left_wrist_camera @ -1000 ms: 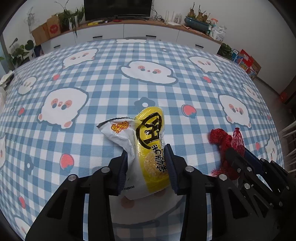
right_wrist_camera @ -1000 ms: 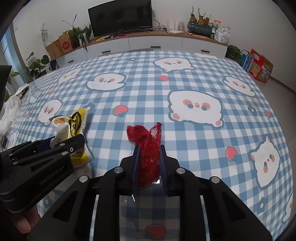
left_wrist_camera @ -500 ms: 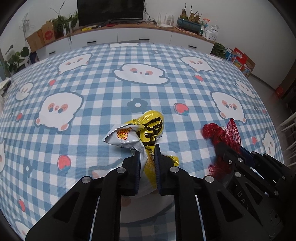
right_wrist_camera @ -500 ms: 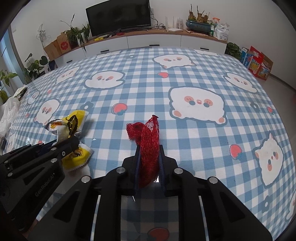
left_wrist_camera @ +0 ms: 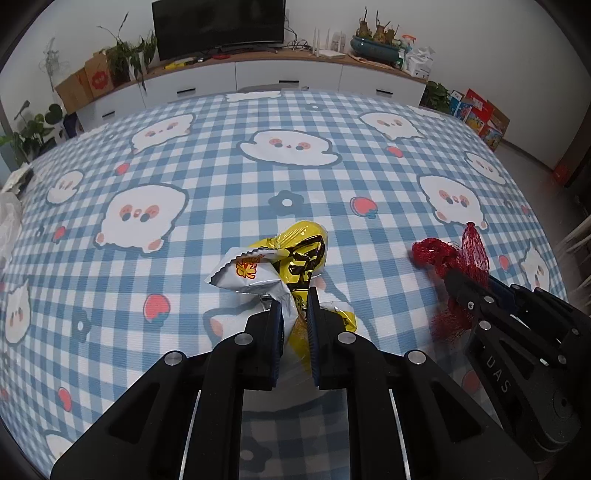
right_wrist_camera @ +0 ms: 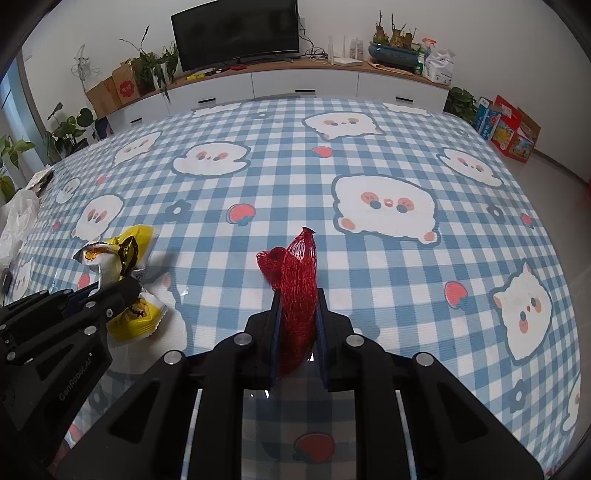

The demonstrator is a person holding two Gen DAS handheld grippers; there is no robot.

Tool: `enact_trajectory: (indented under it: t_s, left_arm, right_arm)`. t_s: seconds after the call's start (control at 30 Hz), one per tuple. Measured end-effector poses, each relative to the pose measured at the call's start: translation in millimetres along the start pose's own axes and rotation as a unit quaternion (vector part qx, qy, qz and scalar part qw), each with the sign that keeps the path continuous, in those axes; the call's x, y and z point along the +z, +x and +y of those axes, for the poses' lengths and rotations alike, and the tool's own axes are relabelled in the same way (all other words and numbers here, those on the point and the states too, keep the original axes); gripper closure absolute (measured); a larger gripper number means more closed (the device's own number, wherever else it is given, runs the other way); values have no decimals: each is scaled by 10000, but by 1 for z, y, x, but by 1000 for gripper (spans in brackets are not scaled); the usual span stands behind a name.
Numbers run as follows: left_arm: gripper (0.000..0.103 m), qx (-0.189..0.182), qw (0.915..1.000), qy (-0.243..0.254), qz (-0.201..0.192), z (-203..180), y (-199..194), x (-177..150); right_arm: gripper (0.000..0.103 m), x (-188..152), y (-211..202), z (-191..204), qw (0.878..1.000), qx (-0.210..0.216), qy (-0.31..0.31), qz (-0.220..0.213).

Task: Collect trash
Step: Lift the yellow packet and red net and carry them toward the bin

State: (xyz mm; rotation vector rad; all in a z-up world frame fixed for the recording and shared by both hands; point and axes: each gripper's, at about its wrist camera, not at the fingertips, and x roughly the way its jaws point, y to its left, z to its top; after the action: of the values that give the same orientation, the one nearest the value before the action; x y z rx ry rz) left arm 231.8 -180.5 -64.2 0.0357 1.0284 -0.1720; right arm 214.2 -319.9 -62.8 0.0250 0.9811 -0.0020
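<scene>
My left gripper [left_wrist_camera: 294,301] is shut on a yellow and white snack wrapper [left_wrist_camera: 291,258], which is crumpled and lifted off the blue checked tablecloth [left_wrist_camera: 221,155]. My right gripper [right_wrist_camera: 298,301] is shut on a red mesh net bag [right_wrist_camera: 295,273] and holds it just above the cloth. The net bag also shows at the right of the left wrist view [left_wrist_camera: 454,258], held in the right gripper [left_wrist_camera: 463,286]. The wrapper shows at the left of the right wrist view [right_wrist_camera: 122,266], in the left gripper [right_wrist_camera: 122,291].
The table's far edge faces a white sideboard [right_wrist_camera: 303,85] with a TV [right_wrist_camera: 236,33] and plants. A white plastic bag [right_wrist_camera: 16,221] lies at the table's left edge. Coloured boxes [right_wrist_camera: 506,127] stand on the floor at the right.
My left gripper closed on the snack wrapper, crumpled it and raised it off the cloth. My right gripper kept its hold on the red net bag and rose slightly.
</scene>
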Motion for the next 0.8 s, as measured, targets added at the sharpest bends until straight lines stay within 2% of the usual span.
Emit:
enact_trajectory:
  t_s: [0.5, 0.8]
  left_arm:
    - [92, 229, 9993, 46, -300, 6, -66, -14]
    - [92, 168, 9992, -76, -353, 13, -98, -34]
  right_arm:
    - [89, -5, -63, 6, 9997, 11, 75, -244]
    - [89, -24, -93, 15, 9995, 18, 43, -305]
